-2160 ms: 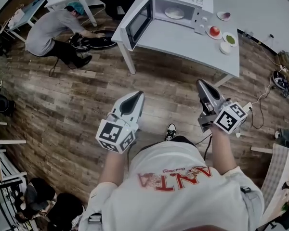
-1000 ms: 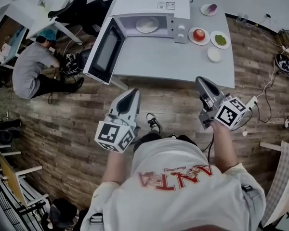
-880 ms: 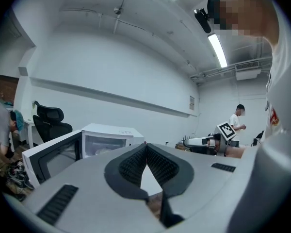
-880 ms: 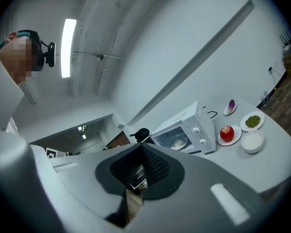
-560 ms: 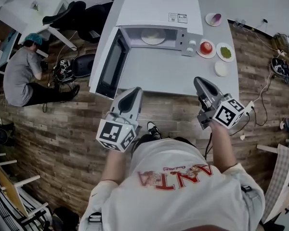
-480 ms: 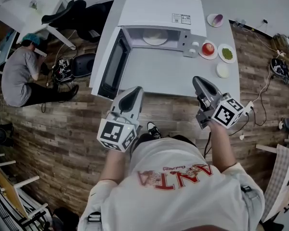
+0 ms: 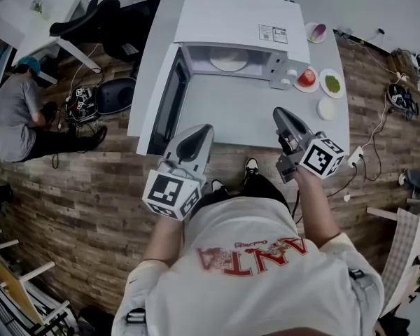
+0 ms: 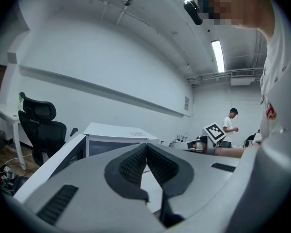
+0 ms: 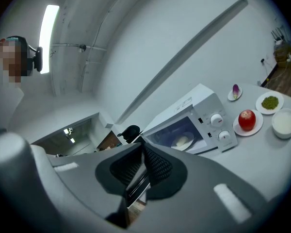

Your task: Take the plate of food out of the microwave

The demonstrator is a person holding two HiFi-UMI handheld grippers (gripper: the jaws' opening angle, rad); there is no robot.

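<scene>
The white microwave stands at the back of the white table, its door swung open to the left. Inside it a white plate of pale food rests on the floor of the cavity. In the right gripper view the plate of food shows through the open front. Both grippers hover over the table's near edge, well short of the microwave. My left gripper is shut and empty, and so is my right gripper. Their tips meet in the gripper views: left gripper, right gripper.
Right of the microwave sit a red apple on a plate, a plate of green food, a white bowl and a small dish. A black office chair and a crouching person are at the left.
The person has stepped up to the table; the microwave and table have come nearer. Both shut grippers now reach over the table's front edge, and the right one has shifted slightly left.
</scene>
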